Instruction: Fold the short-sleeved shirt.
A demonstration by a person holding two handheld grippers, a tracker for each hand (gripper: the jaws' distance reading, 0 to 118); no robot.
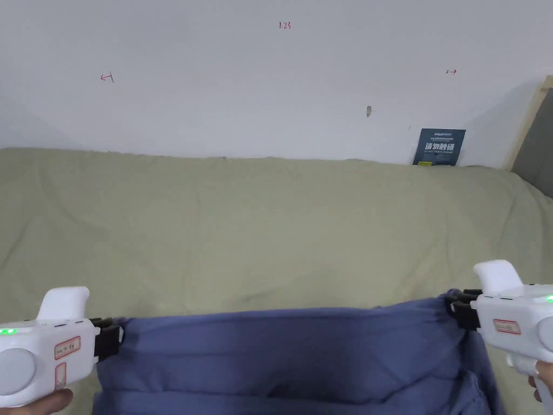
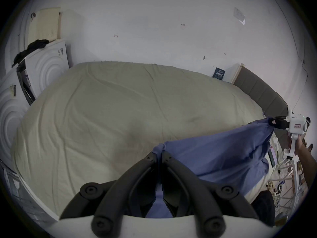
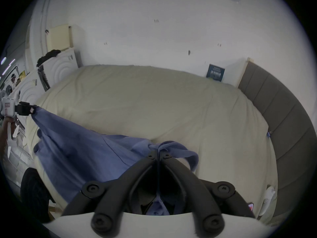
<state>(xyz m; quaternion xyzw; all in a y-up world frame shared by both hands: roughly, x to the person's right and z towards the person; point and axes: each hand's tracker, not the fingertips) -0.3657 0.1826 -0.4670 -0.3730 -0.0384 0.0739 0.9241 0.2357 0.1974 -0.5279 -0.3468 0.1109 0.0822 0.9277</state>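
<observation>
White wall (image 1: 243,81) stood behind a wide bed (image 1: 270,227) covered in a pale green sheet, creased but otherwise flat, with a dark blue card (image 1: 439,147) propped against the wall at about 2 o'clock in the head view and a grey padded headboard (image 3: 283,121) running along the bed's right side. At 10 o'clock in the left gripper view, white moulded panels (image 2: 46,70) leaned by the wall with a dark cloth (image 2: 34,46) draped over their top. The blue short-sleeved shirt (image 1: 291,356) hung stretched between the two grippers over the near edge of the bed, at 6 o'clock in the head view, its top edge taut and nearly level, the rest dropping below the frame. The left gripper (image 1: 116,340) sat at 8 o'clock, held by a hand (image 1: 38,402), its fingers (image 2: 151,161) pressed together on a bunched corner of the shirt. The right gripper (image 1: 456,309) sat at 4 o'clock, slightly higher, its fingers (image 3: 166,157) likewise pinched on the opposite corner, with a loose fold of fabric curling out past the tips toward 3 o'clock in the right gripper view. Each gripper view showed the other gripper far off at the shirt's other end, the cloth sagging in soft folds between them. Green lights glowed on both white gripper bodies.
</observation>
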